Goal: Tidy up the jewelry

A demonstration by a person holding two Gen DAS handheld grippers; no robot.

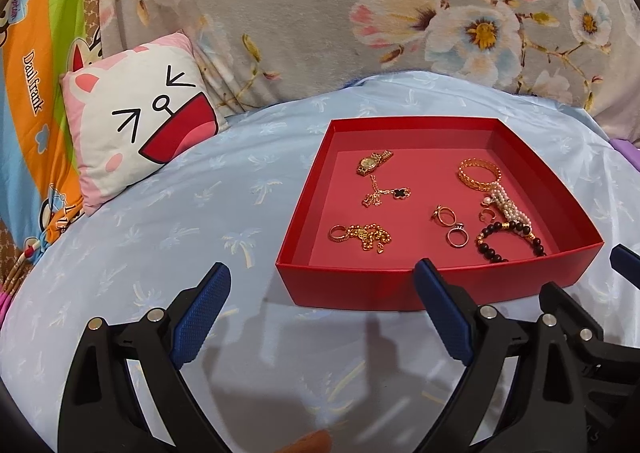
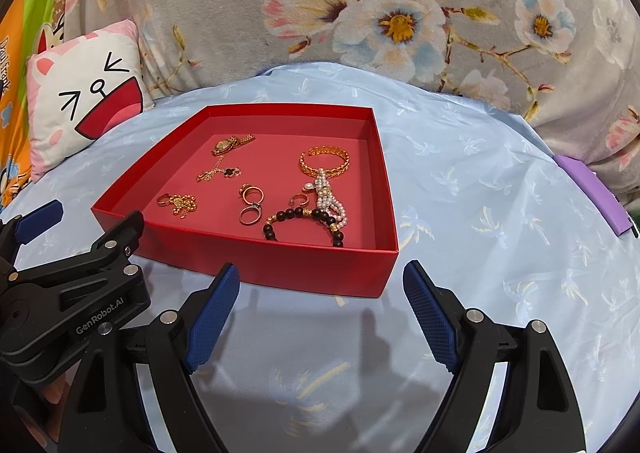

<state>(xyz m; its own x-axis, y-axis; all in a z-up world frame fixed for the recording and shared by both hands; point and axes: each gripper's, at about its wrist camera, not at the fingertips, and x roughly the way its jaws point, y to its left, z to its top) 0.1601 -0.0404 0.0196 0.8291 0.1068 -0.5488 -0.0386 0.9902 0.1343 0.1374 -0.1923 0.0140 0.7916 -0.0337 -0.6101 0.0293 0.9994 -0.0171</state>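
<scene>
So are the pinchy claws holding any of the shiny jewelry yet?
No, nothing is held. The left gripper and right gripper are both open and empty, in front of the red box; the jewelry lies inside it.

Bed under a pale blue sheet [image 2: 460, 181] printed with small palm trees. Cartoon-face pillow [image 1: 140, 125] at far left, leaning on a grey floral blanket [image 1: 300, 13] that runs across the back; striped orange-green cartoon cloth [image 1: 32, 93] further left. Purple object [image 2: 592, 193] at the sheet's right edge, partly hidden.
</scene>
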